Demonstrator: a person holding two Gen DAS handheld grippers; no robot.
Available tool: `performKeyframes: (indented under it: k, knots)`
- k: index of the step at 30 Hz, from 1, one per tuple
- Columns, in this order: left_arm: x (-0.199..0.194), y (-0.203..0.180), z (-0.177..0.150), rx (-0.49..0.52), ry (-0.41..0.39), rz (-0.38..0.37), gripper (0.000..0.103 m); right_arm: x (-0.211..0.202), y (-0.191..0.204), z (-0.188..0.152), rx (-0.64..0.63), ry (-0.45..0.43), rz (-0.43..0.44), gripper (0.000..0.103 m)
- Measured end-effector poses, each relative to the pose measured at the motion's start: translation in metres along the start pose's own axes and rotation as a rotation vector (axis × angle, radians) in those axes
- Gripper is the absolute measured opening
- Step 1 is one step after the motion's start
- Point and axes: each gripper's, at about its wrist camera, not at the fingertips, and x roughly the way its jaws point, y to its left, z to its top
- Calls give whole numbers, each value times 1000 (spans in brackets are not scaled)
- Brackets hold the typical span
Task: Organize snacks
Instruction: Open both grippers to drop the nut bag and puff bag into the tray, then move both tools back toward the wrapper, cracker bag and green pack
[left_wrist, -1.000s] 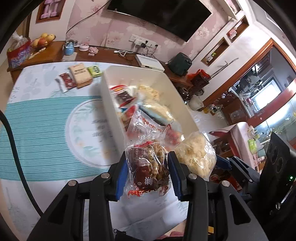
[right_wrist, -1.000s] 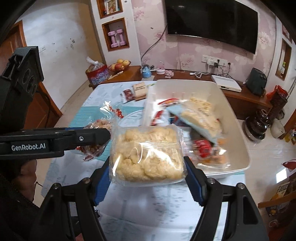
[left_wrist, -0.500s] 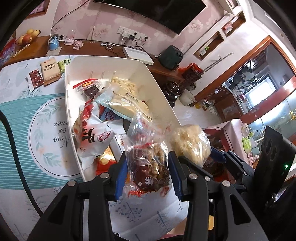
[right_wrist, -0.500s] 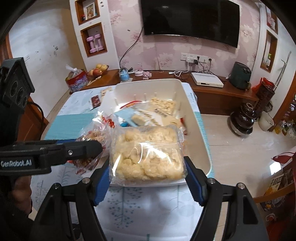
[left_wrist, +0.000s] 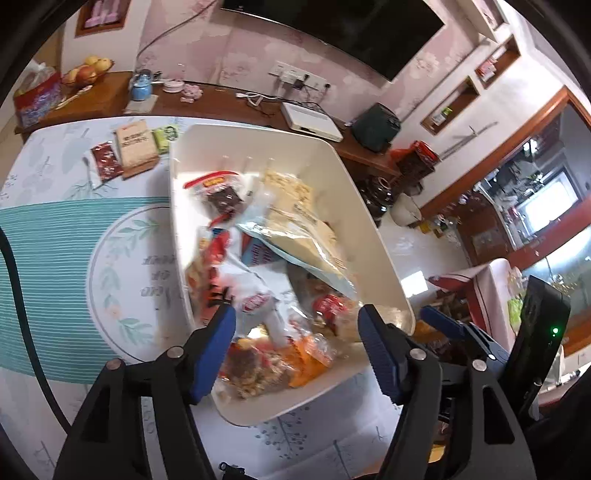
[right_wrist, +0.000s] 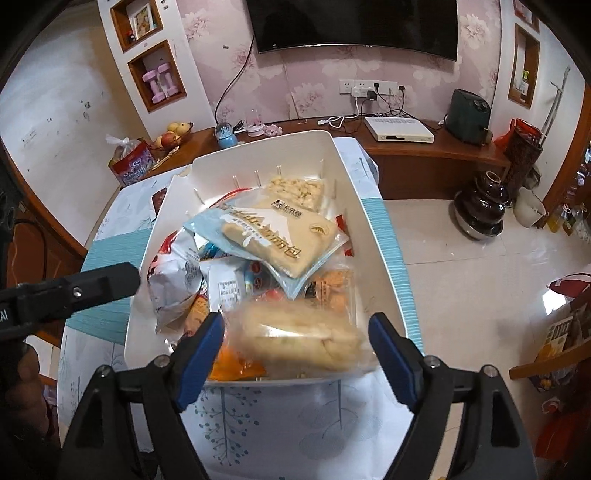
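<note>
Both bags look dropped into the white bin (right_wrist: 373, 236); left gripper (left_wrist: 295, 354) and right gripper (right_wrist: 295, 354) are spread wide, nothing held. Puffed bag (right_wrist: 299, 334) is blurred at 6 o'clock. Next, packets (left_wrist: 122, 155) at 11 o'clock could be fetched

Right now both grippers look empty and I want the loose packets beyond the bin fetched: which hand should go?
Left. The left gripper is open on the bin's table side, where the packets lie. The right gripper, also open, is on the floor side.
</note>
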Motion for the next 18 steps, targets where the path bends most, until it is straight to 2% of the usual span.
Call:
performKeyframes:
  k: [5, 11, 18]
  knots:
    - [-11, 17, 10, -22, -37, 43, 73, 3, 0, 6, -13, -13, -1, 90]
    - [-28, 47, 29, -73, -106, 98, 74, 2, 7, 20, -52, -33, -4, 90]
    - [-37, 87, 65, -116, -148, 194, 75, 1, 24, 55, -101, -27, 13, 90]
